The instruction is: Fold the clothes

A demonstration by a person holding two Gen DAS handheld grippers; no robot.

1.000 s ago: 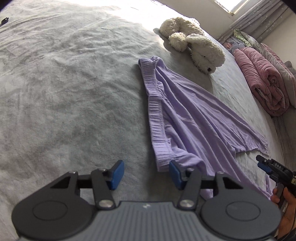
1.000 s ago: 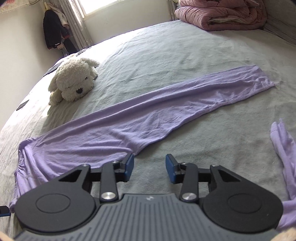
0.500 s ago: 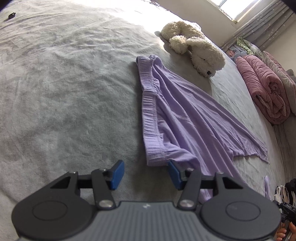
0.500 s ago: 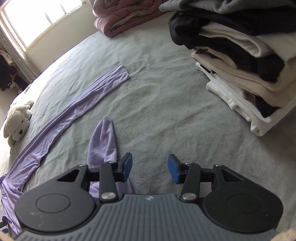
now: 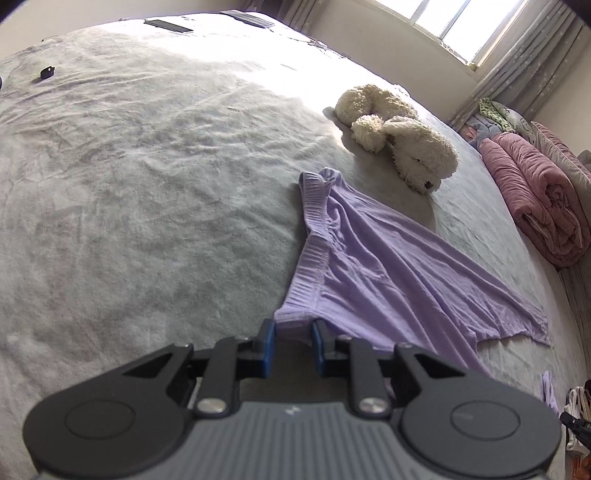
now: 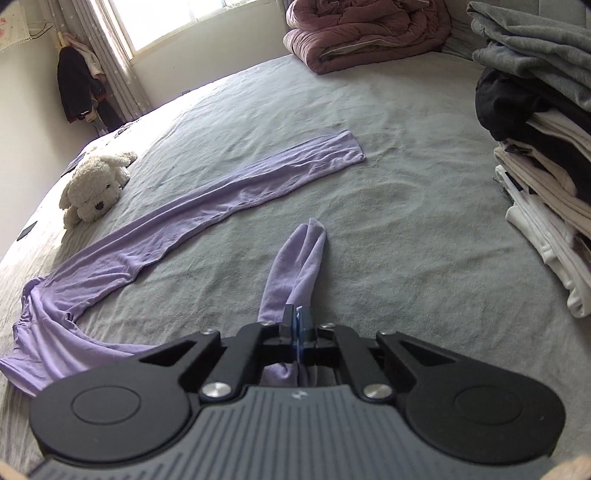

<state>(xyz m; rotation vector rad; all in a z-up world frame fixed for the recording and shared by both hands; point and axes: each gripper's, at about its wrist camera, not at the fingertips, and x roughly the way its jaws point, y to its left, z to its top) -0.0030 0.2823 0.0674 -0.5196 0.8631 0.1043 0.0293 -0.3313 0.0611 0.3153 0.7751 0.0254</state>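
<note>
Purple trousers [image 5: 373, 266] lie spread on the grey bed [image 5: 147, 177], waistband toward me. My left gripper [image 5: 290, 326] has its blue pads [image 5: 266, 341] pressed in on the near corner of the waistband, and fabric fills the gap between them. In the right wrist view one leg [image 6: 258, 181] runs flat across the bed. The other leg's end [image 6: 299, 258] is bunched and pokes forward out of my right gripper [image 6: 297, 325], which is shut tight on it.
A white plush dog [image 5: 402, 147] [image 6: 94, 188] lies beyond the waistband. A rolled pink quilt [image 5: 535, 206] [image 6: 362, 33] sits at the bed's far side. A stack of folded clothes [image 6: 546, 147] stands to the right. A phone [image 5: 168, 26] lies far off.
My left gripper moved up to the waistband corner and its jaws narrowed onto it. My right gripper swung to the loose leg end and shut on it.
</note>
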